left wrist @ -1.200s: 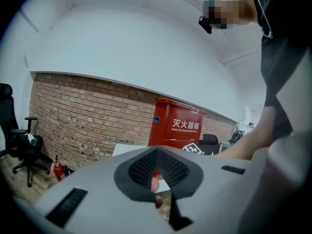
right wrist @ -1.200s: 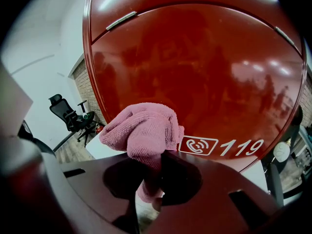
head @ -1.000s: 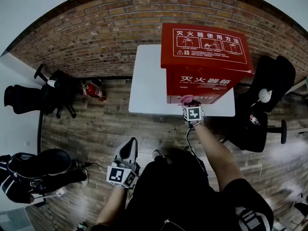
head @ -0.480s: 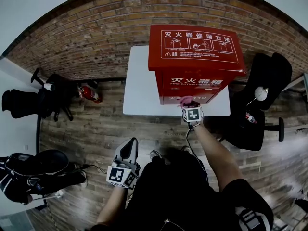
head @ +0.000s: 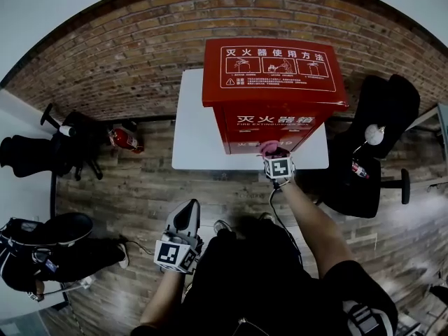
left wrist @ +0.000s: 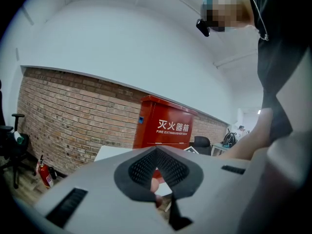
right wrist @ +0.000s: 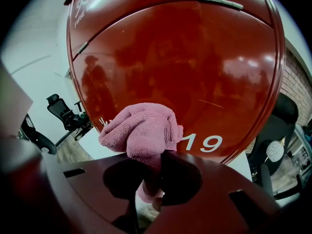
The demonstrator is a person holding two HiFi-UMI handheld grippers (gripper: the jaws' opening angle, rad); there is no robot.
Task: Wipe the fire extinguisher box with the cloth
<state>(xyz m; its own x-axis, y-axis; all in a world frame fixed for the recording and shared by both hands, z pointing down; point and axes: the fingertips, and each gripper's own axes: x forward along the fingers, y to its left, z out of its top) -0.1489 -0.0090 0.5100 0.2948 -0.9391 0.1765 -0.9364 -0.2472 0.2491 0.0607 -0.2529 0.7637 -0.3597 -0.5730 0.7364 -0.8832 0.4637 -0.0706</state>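
Note:
A red fire extinguisher box (head: 273,93) stands on a white table (head: 192,128) against the brick wall; its glossy front (right wrist: 185,67) fills the right gripper view. My right gripper (head: 274,154) is shut on a bunched pink cloth (right wrist: 141,130), which is pressed against the lower front of the box beside the white number 19. The cloth (head: 269,145) shows as a pink spot at the box's base. My left gripper (head: 185,219) hangs low at my left side, shut with nothing in it; its view shows the box (left wrist: 163,126) ahead.
Black office chairs stand to the left (head: 42,149) and right (head: 381,145) of the table. A small red fire extinguisher (head: 124,140) lies on the wooden floor by the wall. Another black chair (head: 52,247) is at lower left.
The head view has shifted, so box and table appear further left. The right gripper with the cloth stays pressed at the lower front of the box. The left gripper has not moved.

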